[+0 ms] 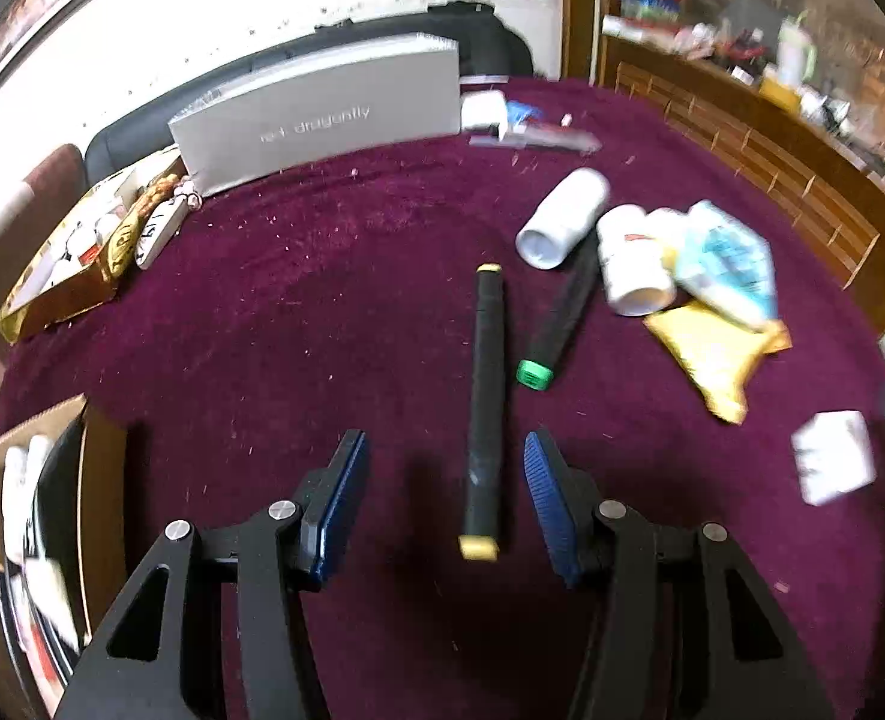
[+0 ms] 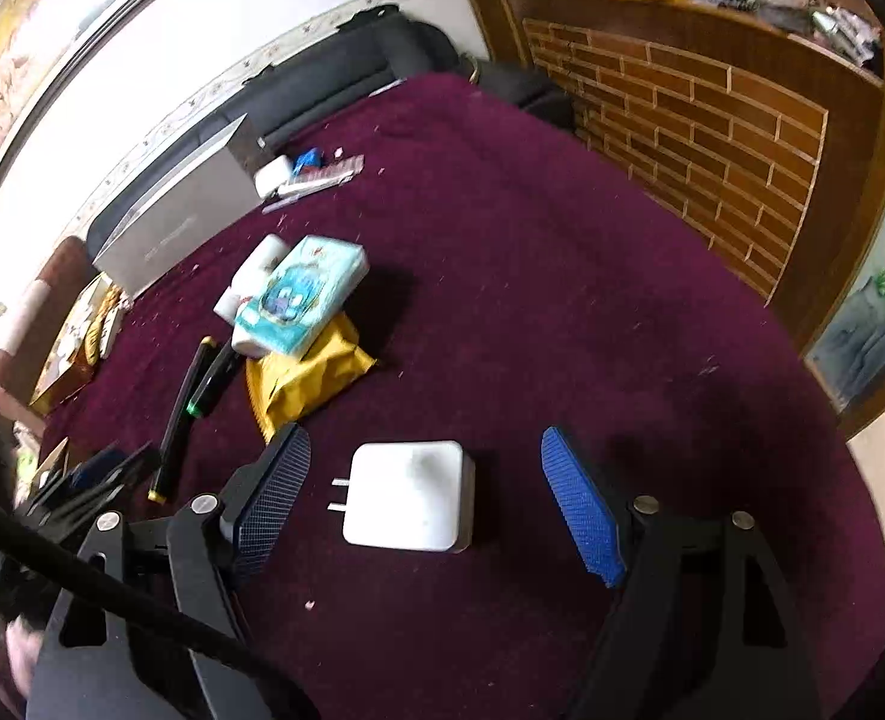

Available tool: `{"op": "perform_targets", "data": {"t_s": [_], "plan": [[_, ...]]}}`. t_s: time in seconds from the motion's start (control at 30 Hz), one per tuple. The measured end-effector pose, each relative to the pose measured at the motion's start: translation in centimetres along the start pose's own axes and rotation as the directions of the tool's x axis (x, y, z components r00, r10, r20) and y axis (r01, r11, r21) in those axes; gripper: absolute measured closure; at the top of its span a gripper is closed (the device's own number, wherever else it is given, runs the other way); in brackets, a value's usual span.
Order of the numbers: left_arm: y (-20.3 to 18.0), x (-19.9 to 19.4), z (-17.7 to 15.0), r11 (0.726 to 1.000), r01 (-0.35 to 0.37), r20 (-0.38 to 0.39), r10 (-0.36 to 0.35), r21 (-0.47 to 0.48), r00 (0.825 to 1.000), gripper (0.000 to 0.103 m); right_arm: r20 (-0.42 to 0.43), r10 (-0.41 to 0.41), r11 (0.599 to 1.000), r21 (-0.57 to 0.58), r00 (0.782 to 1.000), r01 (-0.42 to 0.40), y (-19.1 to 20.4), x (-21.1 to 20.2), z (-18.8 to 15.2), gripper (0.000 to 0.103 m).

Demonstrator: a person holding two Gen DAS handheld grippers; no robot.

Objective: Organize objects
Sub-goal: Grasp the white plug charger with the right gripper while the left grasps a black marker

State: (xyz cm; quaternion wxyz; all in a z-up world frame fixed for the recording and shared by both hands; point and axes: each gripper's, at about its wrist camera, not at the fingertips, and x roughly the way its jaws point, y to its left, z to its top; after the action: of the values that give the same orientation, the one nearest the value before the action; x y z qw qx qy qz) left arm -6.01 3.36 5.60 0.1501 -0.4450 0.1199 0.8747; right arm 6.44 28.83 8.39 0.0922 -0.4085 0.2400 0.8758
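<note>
On the maroon surface (image 1: 322,312), the left hand-held gripper (image 1: 445,495) gapes empty around a yellow-capped black marker (image 1: 484,408), while the right hand-held gripper (image 2: 424,495) stands wide, untouching, around a white charger (image 2: 409,495)

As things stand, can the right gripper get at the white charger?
Probably yes. The right gripper is open, with the white charger lying flat on the cloth between its fingers, untouched; nothing covers it or blocks the way.
</note>
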Motion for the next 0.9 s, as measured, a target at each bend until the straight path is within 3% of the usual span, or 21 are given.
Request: {"op": "perform_targets", "data": {"t_s": [0.07, 0.17, 0.27, 0.37, 0.4, 0.43, 0.5, 0.9], "plan": [[-0.2, 1.6, 0.3, 1.000, 0.003, -0.037, -0.003, 0.006, 0.999, 0.056, -0.015, 0.016, 1.000, -0.008, 1.000, -0.016, 0.1, 0.2, -0.1, 0.023], [-0.7, 2.0, 0.4, 0.999, -0.017, -0.008, 0.017, 0.028, 1.000, 0.055, -0.029, 0.025, 0.999, -0.018, 0.999, -0.026, 0.3, 0.2, -0.1, 0.023], [-1.3, 2.3, 0.5, 0.997, -0.047, 0.023, 0.046, 0.062, 0.999, 0.045, -0.037, 0.027, 0.999, -0.017, 0.999, -0.027, 0.2, 0.2, 0.0, 0.023], [-0.6, 2.5, 0.4, 1.000, 0.009, 0.017, -0.009, 0.021, 1.000, 0.046, -0.050, 0.035, 0.999, 0.000, 0.998, -0.035, -0.2, 0.3, 0.0, 0.023], [-0.2, 2.5, 0.4, 0.999, 0.039, 0.005, -0.039, 0.004, 0.999, 0.053, -0.058, 0.039, 0.999, 0.010, 0.998, -0.038, -0.4, 0.4, -0.1, 0.023], [0.2, 2.3, 0.4, 0.996, 0.088, -0.009, -0.088, -0.020, 0.996, 0.071, -0.063, 0.042, 0.999, 0.016, 0.997, -0.041, -0.5, 0.4, -0.1, 0.023], [0.3, 1.7, 0.2, 0.992, 0.121, -0.023, -0.121, -0.030, 0.992, 0.092, -0.074, 0.042, 0.999, 0.027, 0.996, -0.040, -0.7, 0.4, -0.3, 0.023], [3.5, -4.4, -2.8, 0.953, 0.261, 0.070, -0.253, -0.154, 0.965, 0.092, -0.092, -0.092, 0.987, -0.144, 0.991, 0.078, 3.1, 2.8, -1.9, 0.023]]}}
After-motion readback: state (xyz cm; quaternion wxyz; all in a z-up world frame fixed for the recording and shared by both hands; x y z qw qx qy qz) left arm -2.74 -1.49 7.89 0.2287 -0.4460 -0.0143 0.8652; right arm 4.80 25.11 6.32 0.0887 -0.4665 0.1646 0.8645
